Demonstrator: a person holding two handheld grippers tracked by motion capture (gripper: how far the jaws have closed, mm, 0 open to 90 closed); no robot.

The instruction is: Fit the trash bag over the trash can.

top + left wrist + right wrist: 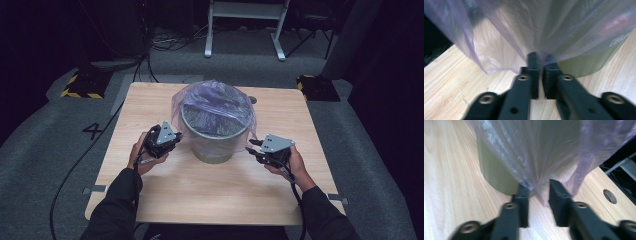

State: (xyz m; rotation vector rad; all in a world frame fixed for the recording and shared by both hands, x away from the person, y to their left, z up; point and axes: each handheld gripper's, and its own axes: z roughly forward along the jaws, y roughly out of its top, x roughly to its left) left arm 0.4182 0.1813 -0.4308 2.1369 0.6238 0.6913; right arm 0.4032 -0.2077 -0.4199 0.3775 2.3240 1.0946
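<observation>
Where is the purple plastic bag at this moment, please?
In the high view, the purple plastic bag is draped over the grey bin at the table's centre, between the left tool and right tool.

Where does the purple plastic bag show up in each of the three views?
High view: the purple plastic bag drapes over the grey bin, centre of the table.
Left gripper view: across the top, pinched at centre.
Right gripper view: upper middle, hanging between the jaws.
Shared landmark: the grey bin.
</observation>
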